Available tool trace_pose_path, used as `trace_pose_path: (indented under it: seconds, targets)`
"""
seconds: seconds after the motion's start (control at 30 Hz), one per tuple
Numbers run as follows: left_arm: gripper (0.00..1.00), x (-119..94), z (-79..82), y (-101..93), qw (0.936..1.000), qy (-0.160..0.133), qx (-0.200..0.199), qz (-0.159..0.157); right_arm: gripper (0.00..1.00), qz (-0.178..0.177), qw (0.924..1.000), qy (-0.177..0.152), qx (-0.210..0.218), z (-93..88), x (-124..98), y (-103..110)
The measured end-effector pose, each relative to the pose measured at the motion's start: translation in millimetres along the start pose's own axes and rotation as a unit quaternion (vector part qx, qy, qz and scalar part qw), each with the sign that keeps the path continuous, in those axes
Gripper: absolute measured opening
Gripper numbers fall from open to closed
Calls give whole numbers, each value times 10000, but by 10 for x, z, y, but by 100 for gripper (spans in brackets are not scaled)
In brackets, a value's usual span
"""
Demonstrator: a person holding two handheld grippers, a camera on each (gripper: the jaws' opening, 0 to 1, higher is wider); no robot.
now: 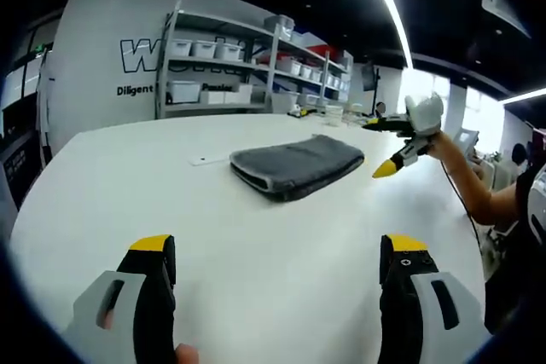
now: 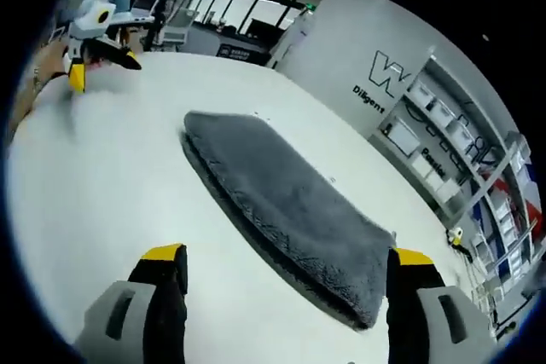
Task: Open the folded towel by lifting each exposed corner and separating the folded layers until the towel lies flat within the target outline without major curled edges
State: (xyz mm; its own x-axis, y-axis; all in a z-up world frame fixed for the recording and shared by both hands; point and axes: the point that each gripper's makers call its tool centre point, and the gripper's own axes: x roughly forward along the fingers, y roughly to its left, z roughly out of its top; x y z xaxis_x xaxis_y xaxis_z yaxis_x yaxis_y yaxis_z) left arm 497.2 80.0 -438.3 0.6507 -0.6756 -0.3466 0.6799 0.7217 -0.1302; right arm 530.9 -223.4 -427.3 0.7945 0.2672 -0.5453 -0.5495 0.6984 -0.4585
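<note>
White table (image 1: 102, 202) in a shelved lab, folded towel (image 2: 290, 202) untouched; left gripper (image 1: 277, 262) and right gripper (image 2: 286, 274) wide open, empty; next: pinch the corner at 5 o'clock in the right gripper view

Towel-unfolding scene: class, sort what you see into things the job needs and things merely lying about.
Needed:
folded grey towel
white table it lies on
left gripper, open
right gripper, open

Lying about:
shelves with white bins
wall lettering
small white tag beside the towel

"Diligent" on wall (image 1: 94, 49)
</note>
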Motion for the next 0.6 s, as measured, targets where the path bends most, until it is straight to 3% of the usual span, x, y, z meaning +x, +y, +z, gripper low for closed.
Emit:
trace_pose_path:
  seconds: [0.17, 0.33, 0.47, 0.6]
  targets:
    - [98, 5, -5, -10, 10000, 6, 2, -11, 97, 296, 9989, -293, -202, 264, 5, 218]
    - [98, 7, -14, -7, 10000, 23, -5, -4, 96, 315, 9977, -310, -516, 412, -3, 330]
    - [98, 12, -20, -10, 10000, 33, -6, -8, 91, 382, 9950, -648, -653, 636, -10, 454]
    - [98, 20, -27, -14, 10000, 52, -7, -15, 89, 477, 9933, -737, -755, 769, 46, 550]
